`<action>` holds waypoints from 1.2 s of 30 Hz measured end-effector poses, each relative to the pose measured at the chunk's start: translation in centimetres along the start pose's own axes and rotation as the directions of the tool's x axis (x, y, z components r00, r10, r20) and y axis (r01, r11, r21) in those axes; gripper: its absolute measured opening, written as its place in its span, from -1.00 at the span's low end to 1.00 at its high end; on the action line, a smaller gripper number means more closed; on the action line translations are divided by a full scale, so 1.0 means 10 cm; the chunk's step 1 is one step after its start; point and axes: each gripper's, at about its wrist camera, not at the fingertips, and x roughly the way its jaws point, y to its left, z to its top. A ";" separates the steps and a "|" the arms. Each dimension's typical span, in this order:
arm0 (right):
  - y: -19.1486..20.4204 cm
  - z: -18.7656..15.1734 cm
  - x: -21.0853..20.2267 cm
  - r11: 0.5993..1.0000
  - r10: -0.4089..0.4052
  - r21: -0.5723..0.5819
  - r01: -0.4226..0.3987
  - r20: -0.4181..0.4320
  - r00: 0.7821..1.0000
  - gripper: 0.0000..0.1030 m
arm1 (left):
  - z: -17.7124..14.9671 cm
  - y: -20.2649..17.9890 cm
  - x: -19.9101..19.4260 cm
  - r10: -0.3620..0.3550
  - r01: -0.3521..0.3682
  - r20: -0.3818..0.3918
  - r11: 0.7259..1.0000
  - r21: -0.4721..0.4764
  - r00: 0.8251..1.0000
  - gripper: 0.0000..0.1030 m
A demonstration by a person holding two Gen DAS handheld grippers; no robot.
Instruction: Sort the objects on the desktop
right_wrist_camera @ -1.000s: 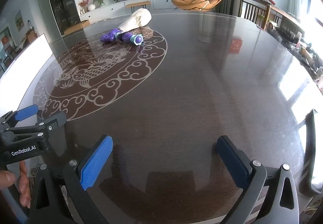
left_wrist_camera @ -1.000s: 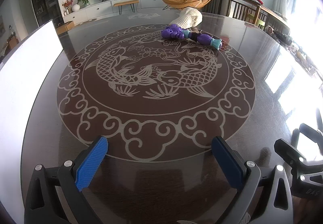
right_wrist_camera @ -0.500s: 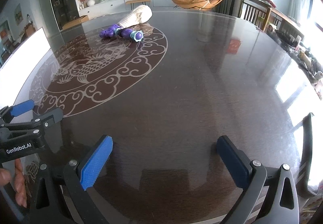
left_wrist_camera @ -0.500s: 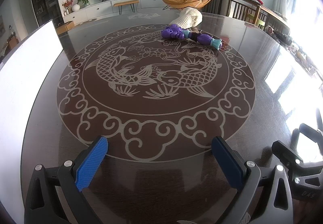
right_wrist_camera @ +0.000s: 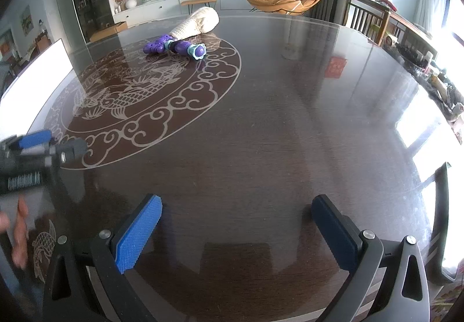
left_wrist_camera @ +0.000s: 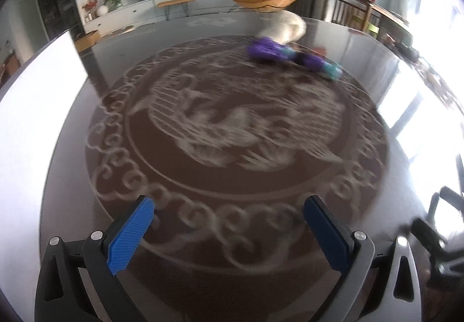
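Note:
A purple and teal toy [left_wrist_camera: 293, 56] lies at the far side of the round dark table [left_wrist_camera: 232, 235], with a cream knitted item [left_wrist_camera: 285, 27] just behind it. Both also show in the right wrist view, the toy [right_wrist_camera: 177, 47] and the knitted item [right_wrist_camera: 198, 22] at upper left. My left gripper [left_wrist_camera: 229, 227] is open and empty, low over the table's near side, far from the toy. My right gripper [right_wrist_camera: 236, 227] is open and empty over bare table. The left gripper's body [right_wrist_camera: 34, 154] shows at the left edge of the right wrist view.
A white board [left_wrist_camera: 32, 107] lies along the table's left edge. The table has a fish pattern [right_wrist_camera: 130, 90] under glass. Chairs [right_wrist_camera: 368, 17] and a cluttered sideboard [right_wrist_camera: 429, 72] stand beyond the right rim.
The left gripper has moved forward and turned, blurring its view; the toy now appears closer and further right. The right gripper has barely moved.

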 end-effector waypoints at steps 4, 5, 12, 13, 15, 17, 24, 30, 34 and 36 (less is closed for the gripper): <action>0.00 0.00 0.00 1.000 0.000 0.000 0.000 0.000 1.000 1.00 | 0.11 0.17 0.08 0.012 -0.012 0.009 1.000 -0.025 1.000 1.00; 0.00 0.00 0.00 1.000 0.001 0.000 -0.001 0.000 1.000 1.00 | 0.11 0.17 0.09 0.015 -0.015 0.009 0.999 -0.029 1.000 1.00; 0.02 0.16 0.08 0.995 0.093 -0.026 -0.093 -0.020 0.995 1.00 | 0.08 0.17 0.07 0.029 -0.028 0.016 0.999 -0.040 0.999 1.00; 0.03 0.32 0.14 0.991 0.130 -0.024 -0.131 -0.016 0.991 1.00 | 0.08 0.17 0.07 0.029 -0.028 0.015 0.999 -0.041 0.999 1.00; 0.10 0.62 0.21 0.986 0.154 -0.066 -0.152 0.029 0.988 1.00 | 0.08 0.17 0.07 0.028 -0.028 0.015 0.999 -0.041 0.999 1.00; 0.25 1.02 0.33 0.973 0.188 -0.150 -0.174 0.085 0.978 1.00 | 0.08 0.17 0.07 0.029 -0.028 0.015 0.999 -0.041 0.999 1.00; 0.68 1.81 1.20 0.915 0.211 -0.341 -0.214 -0.047 0.976 0.99 | 0.08 0.17 0.07 0.028 -0.027 0.015 0.999 -0.041 0.999 1.00; 0.78 1.86 1.31 0.901 0.264 -0.351 -0.254 -0.019 0.964 0.45 | 0.08 0.17 0.07 0.027 -0.027 0.016 0.999 -0.040 1.000 1.00; 0.74 1.85 1.21 0.900 0.300 -0.328 -0.287 -0.011 0.954 -0.45 | 0.08 0.17 0.07 0.027 -0.026 0.016 0.999 -0.041 1.000 1.00; 0.71 1.74 1.11 0.902 0.306 -0.317 -0.293 -0.009 0.952 -0.47 | 0.08 0.17 0.07 0.027 -0.026 0.015 0.999 -0.040 1.000 1.00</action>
